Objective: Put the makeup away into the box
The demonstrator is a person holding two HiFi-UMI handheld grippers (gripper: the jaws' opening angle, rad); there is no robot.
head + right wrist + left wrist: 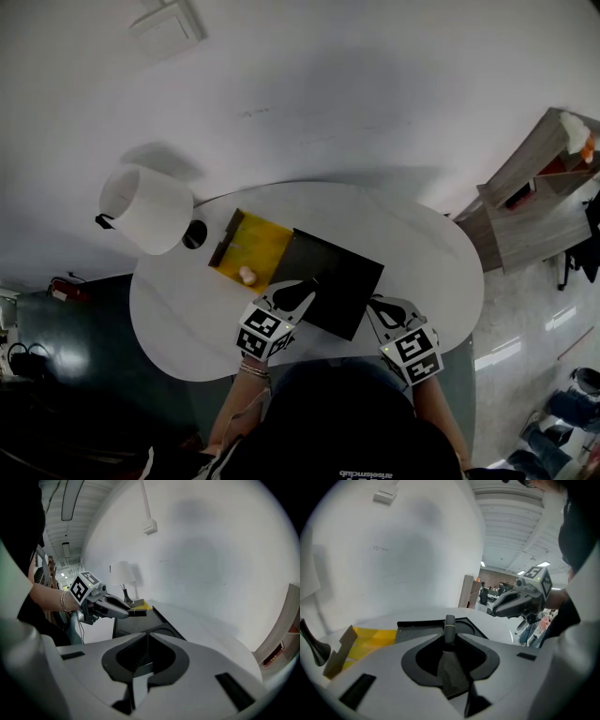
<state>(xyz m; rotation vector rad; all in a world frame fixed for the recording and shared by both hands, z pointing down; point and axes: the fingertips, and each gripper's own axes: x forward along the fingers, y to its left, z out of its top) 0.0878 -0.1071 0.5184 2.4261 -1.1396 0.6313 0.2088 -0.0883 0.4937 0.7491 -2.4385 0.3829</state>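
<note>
On the white oval table lies a flat black box with a round recess. Beside it on the left is a yellow box with a brown flap, and a small pale sponge sits at its near edge. My left gripper hovers over the black box's left part, shut on a short black makeup tube with a gold band. The same tube sticks out of the left gripper in the right gripper view. My right gripper is at the black box's near right corner, shut with nothing in it.
A white-shaded lamp on a black base stands at the table's left end. A wooden shelf unit stands off the right end. The wall behind carries a white switch box. The person's body is at the near edge.
</note>
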